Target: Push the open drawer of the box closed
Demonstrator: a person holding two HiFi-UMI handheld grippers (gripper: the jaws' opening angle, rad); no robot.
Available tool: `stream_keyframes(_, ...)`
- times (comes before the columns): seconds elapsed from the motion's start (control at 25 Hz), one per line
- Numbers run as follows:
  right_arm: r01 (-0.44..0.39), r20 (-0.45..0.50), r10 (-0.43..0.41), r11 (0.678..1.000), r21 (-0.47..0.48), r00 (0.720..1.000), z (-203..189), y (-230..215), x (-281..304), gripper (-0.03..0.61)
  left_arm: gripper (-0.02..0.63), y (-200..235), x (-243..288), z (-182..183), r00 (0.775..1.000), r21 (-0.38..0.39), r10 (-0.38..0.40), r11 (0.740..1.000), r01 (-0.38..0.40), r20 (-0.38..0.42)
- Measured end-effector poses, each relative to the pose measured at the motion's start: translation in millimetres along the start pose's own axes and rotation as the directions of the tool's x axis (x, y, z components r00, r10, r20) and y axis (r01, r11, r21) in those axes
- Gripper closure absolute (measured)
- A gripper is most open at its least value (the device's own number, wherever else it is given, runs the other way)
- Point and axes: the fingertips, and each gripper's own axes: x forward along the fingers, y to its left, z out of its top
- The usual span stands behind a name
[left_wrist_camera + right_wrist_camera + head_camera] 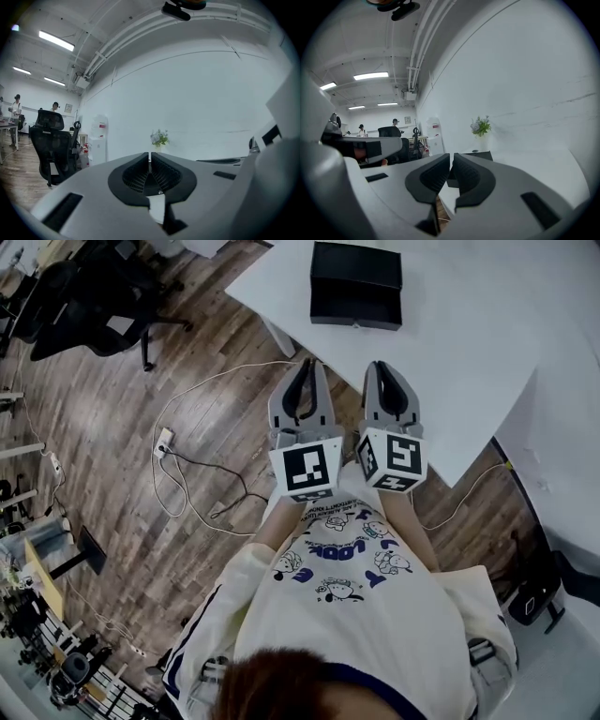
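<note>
Two claws (307,364) (386,366); one box (356,285); one table (469,324); perhaps two chairs (108,298).

The box (356,268) sits on the table (469,343) toward its far side, its drawer (356,307) facing the person. The left gripper (306,369) and right gripper (386,369) hang side by side over the table's near corner, well apart from the box. An office chair (89,296) stands on the floor (112,521) at far left, a power strip (163,442) left of the grippers.

The white table (469,343) carried a black box (356,285) toward its twelve o'clock end. Below it, the wooden floor (103,409) bore a power strip (163,442) and loose cables (202,493) at nine o'clock, and an office chair (89,296) at ten.
</note>
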Motion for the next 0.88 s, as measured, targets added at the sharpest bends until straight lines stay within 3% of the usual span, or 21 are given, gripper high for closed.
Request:
stream_keyframes(0.52,0.079,-0.042,-0.079,0.997,-0.003,0.996,-1,5,94,0.535,0.588,47,94,-7,0.993,-0.008,-0.104,0.995,0.103,-0.054)
stream_keyframes(0.88,0.148,-0.078,-0.146,0.989,0.015,0.986,-17,-3,126,0.535,0.588,65,134,-27,0.980,0.024,-0.167,0.985,0.170,-0.111)
